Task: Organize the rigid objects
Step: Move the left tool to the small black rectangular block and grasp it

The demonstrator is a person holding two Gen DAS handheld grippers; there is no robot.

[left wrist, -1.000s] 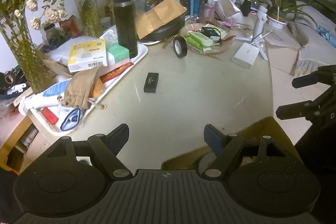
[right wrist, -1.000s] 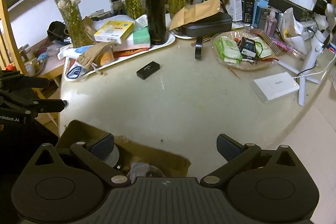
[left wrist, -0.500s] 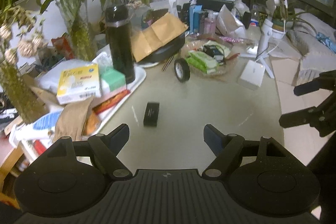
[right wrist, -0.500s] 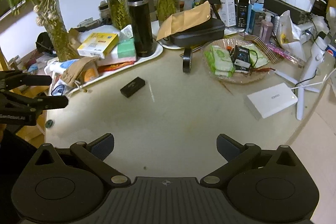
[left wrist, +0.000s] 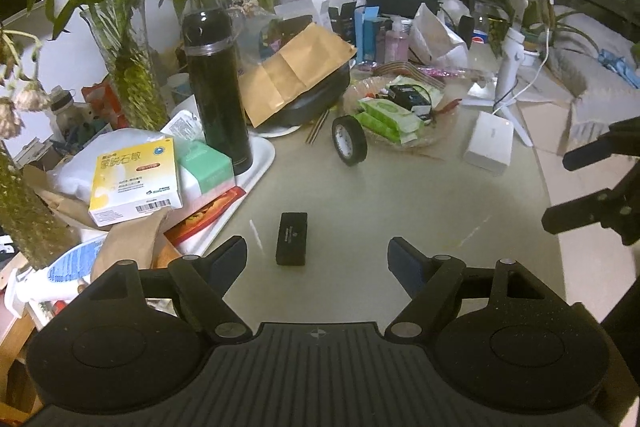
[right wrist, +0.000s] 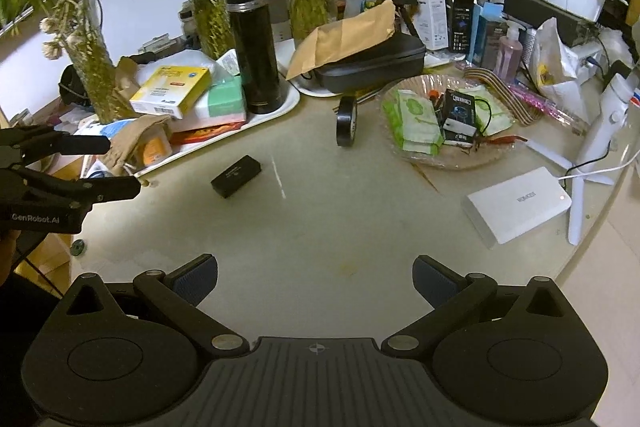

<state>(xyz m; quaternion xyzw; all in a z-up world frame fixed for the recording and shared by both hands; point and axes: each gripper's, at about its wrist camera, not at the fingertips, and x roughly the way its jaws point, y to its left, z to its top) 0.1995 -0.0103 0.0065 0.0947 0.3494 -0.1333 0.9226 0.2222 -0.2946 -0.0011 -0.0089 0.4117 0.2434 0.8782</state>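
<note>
Small black box lay flat on the table, just beside the white tray. My left gripper had advanced until the box sat just ahead of its gaping, empty jaws; my right gripper, equally agape, held nothing.

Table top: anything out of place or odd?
Yes. A small black box lies alone on the bare table, outside the white tray. A black tape roll stands on its edge beside the glass dish and might roll.
</note>
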